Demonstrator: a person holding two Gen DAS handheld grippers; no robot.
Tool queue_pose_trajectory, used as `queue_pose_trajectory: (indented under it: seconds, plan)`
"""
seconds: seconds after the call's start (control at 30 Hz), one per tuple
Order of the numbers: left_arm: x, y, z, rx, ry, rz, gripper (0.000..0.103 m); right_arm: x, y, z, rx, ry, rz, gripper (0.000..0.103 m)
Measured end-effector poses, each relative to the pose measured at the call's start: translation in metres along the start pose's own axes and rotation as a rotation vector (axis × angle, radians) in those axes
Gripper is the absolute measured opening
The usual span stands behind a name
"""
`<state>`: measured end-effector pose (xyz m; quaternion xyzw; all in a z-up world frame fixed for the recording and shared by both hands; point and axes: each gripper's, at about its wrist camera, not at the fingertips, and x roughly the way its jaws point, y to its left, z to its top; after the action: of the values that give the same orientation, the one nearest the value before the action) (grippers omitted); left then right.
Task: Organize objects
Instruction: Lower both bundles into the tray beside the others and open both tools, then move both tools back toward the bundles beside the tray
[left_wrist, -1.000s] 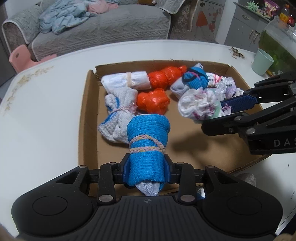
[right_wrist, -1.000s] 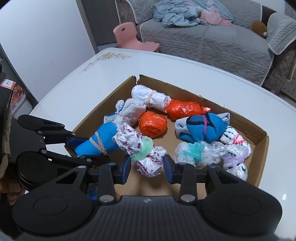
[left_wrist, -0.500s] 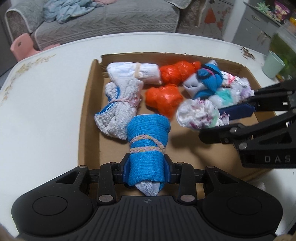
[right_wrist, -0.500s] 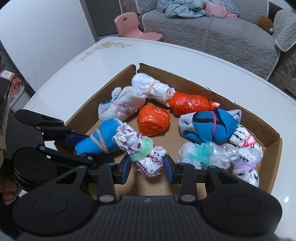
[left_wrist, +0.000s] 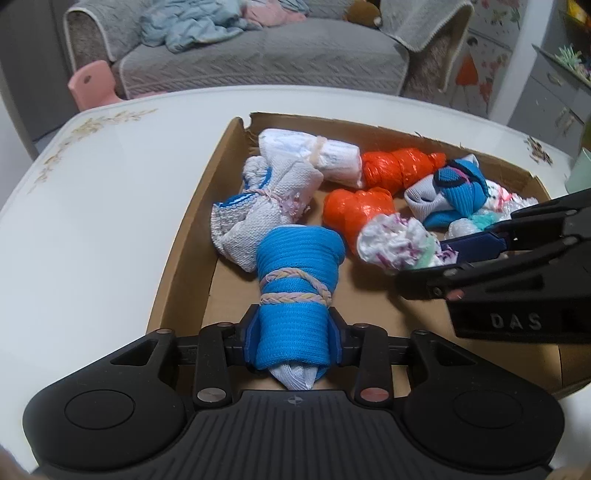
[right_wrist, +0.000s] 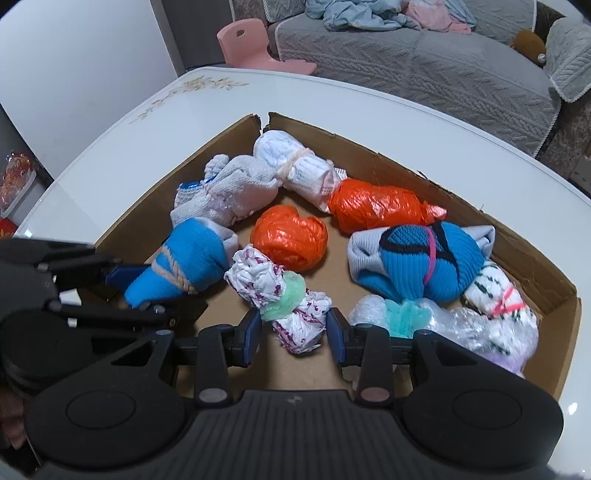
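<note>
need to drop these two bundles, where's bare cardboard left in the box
Bare floor lies along the near side of the cardboard box, between the blue sock roll and the bubble-wrap bundle, under the purple-print bundle. The far wall and right corner are packed.

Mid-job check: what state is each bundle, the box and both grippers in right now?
blue sock roll: banded, clamped in left gripper.
white-purple bundle: between right gripper jaws, slight gaps.
round orange bag: balled, on box floor.
long orange bag: twisted, lying.
cardboard box: open-topped.
</note>
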<state>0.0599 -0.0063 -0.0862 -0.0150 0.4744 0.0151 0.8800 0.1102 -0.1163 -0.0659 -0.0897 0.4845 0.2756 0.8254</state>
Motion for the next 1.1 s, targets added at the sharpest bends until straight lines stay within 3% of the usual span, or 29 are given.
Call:
queue_pose_trajectory:
  seconds: [0.67,0.77,0.87,0.93,1.1]
  plan:
    - [-0.003,-0.002,-0.005,-0.011,-0.021,0.047,0.053,0.005,0.0,0.001,0.011,-0.002,0.004,0.038]
    - [-0.003,-0.003,-0.005,-0.006,-0.02,0.053,0.054,0.004,0.0,0.001,0.014,0.003,0.003,0.043]
    - [-0.008,-0.003,-0.006,-0.01,-0.03,0.07,0.072,-0.002,0.003,0.0,0.011,0.003,-0.003,0.053]
    - [-0.012,-0.002,-0.007,-0.009,-0.032,0.065,0.073,-0.006,0.005,0.0,0.01,0.0,-0.004,0.057]
    - [-0.026,0.001,-0.008,-0.019,-0.027,0.031,0.076,-0.024,0.011,0.0,-0.01,-0.017,-0.008,0.059]
